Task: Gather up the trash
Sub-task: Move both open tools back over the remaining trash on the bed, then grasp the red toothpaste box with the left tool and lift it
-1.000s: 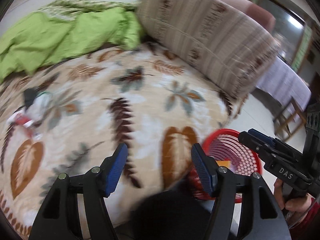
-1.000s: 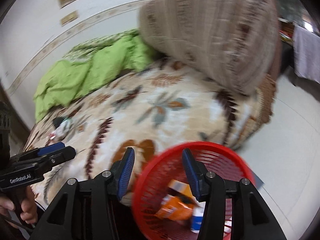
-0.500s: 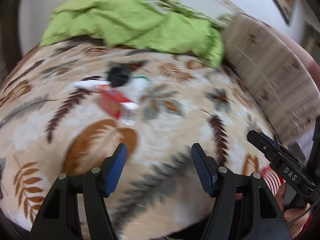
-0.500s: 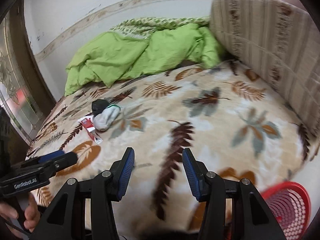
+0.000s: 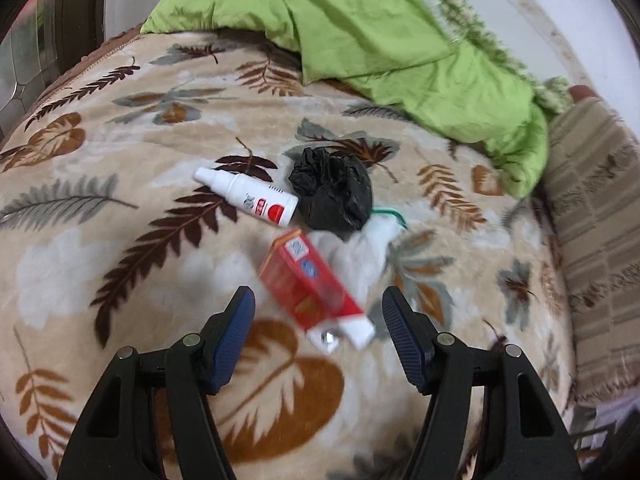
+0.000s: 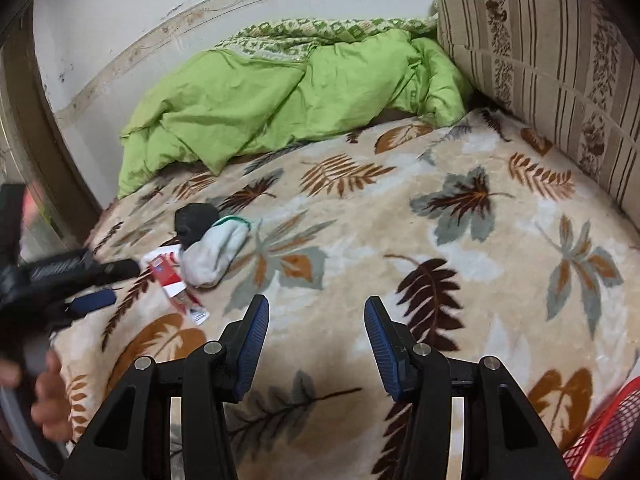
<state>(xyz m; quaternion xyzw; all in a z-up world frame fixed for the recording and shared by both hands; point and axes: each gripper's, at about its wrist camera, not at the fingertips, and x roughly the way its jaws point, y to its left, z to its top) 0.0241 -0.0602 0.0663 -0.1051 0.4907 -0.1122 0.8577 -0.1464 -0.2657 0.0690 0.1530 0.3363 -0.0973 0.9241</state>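
Presently, the reaching step of the trash collection is judged to be in hand: the left hand-held gripper [image 5: 318, 312] is held wide and empty over the bed [image 5: 120, 240], with a red carton [image 5: 310, 284] lying just ahead of its jaws, slightly toward one o'clock. Beyond the carton, at about twelve o'clock, a crumpled black bag [image 5: 332, 192] is seen, with a white spray bottle [image 5: 248, 196] beside it at eleven o'clock and a white sock [image 5: 360, 252] touching the bag at its near side. The right hand-held gripper [image 6: 316, 336] is likewise held open with nothing between its jaws, well apart from the litter, which lies at its ten o'clock. A red basket [image 6: 600, 432] is glimpsed at its four o'clock. Next, a lowering of the left jaws around the carton would be called for, then a firm closing.
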